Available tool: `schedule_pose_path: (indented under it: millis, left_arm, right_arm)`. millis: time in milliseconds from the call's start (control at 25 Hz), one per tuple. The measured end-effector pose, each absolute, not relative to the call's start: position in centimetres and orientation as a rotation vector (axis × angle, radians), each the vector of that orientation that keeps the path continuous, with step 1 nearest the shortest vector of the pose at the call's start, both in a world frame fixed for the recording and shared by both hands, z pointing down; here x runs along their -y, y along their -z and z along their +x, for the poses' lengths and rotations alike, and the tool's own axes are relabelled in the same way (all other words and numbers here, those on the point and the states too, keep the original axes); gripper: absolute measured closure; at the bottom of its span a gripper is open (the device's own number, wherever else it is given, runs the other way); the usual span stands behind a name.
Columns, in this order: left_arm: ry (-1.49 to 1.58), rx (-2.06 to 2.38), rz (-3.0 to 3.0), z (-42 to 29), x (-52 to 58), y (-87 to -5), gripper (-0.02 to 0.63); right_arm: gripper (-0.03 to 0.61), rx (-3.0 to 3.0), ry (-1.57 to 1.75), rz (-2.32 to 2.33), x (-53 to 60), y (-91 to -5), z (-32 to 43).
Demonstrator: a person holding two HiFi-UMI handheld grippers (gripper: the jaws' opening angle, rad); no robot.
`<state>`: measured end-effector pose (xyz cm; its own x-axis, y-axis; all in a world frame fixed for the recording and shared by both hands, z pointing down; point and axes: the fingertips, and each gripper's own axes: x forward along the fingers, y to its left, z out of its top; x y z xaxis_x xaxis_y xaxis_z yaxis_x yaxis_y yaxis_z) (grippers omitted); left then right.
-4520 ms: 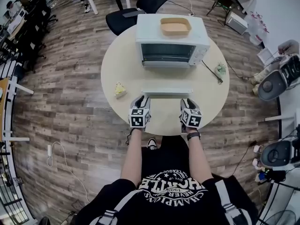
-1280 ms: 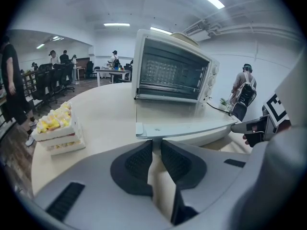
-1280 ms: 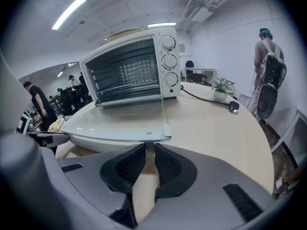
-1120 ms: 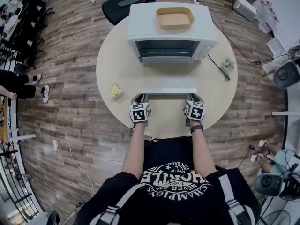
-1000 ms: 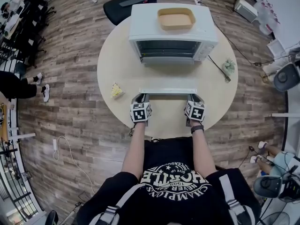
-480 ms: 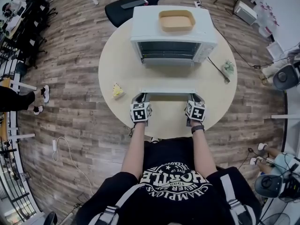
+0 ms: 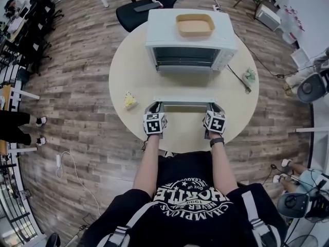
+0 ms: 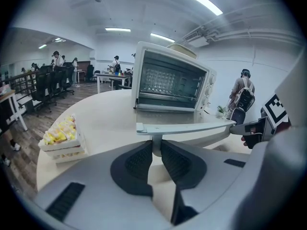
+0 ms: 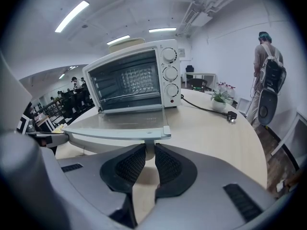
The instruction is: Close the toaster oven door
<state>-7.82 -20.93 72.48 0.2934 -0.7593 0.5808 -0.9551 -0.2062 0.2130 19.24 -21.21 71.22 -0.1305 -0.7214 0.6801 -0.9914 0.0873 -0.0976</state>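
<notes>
The white toaster oven (image 7: 190,40) stands at the far side of the round table, and its glass door (image 7: 184,86) hangs open, lying flat toward me. The door's handle bar (image 7: 184,101) runs along its near edge. My left gripper (image 7: 154,109) is shut on the handle's left post (image 8: 156,145), with the bar (image 8: 187,127) just above the pads. My right gripper (image 7: 213,108) is shut on the right post (image 9: 147,150), under the bar (image 9: 115,134). The oven cavity (image 8: 170,83) (image 9: 127,83) faces both gripper views.
A tan tray (image 7: 195,24) lies on top of the oven. A small box of yellow food (image 7: 130,100) (image 8: 60,138) sits left of the door. A power cord (image 7: 234,76) and a small plant (image 7: 249,76) lie at the right. A person (image 9: 266,75) stands beyond the table.
Since the oldest frame both grippers have moved forward to the door handle. Over the last second neither gripper nor the door has shifted.
</notes>
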Motion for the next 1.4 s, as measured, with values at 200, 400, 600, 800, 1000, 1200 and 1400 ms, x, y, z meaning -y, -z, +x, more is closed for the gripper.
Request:
schedule_pose_path:
  millis: [200, 400, 600, 800, 1000, 1200, 1400]
  left_arm:
    - [-0.471, 1.527, 2.042, -7.9, 20.9, -72.1, 0.538]
    - [-0.45, 1.52, 2.043, -7.8, 21.0, -71.6, 0.538]
    - [-0.446, 1.527, 2.051, -7.8, 21.0, -71.4, 0.538]
    - [-0.427, 1.533, 2.052, -8.0, 21.3, -70.5, 0.538]
    - [-0.413, 1.543, 2.053, -7.9, 21.5, -70.4, 0.538]
    - [-0.39, 1.557, 2.059, -8.0, 21.5, -69.8, 0.538]
    - [-0.369, 1.567, 2.061, -8.0, 21.5, -69.5, 0.538]
  right_arm:
    - [0.495, 1.907, -0.762, 1.698, 21.2, -70.8, 19.2]
    - [0.495, 1.91, -0.751, 1.718, 21.3, -70.3, 19.2]
    - [0.495, 1.918, -0.745, 1.729, 21.4, -70.1, 19.3]
    - [0.495, 1.934, -0.735, 1.726, 21.6, -69.2, 19.1]
    - [0.495, 1.939, -0.724, 1.733, 21.8, -69.2, 19.2]
    - [0.495, 1.95, -0.715, 1.739, 22.0, -68.6, 19.1]
    - [0.495, 1.961, -0.709, 1.746, 22.0, -68.2, 19.2]
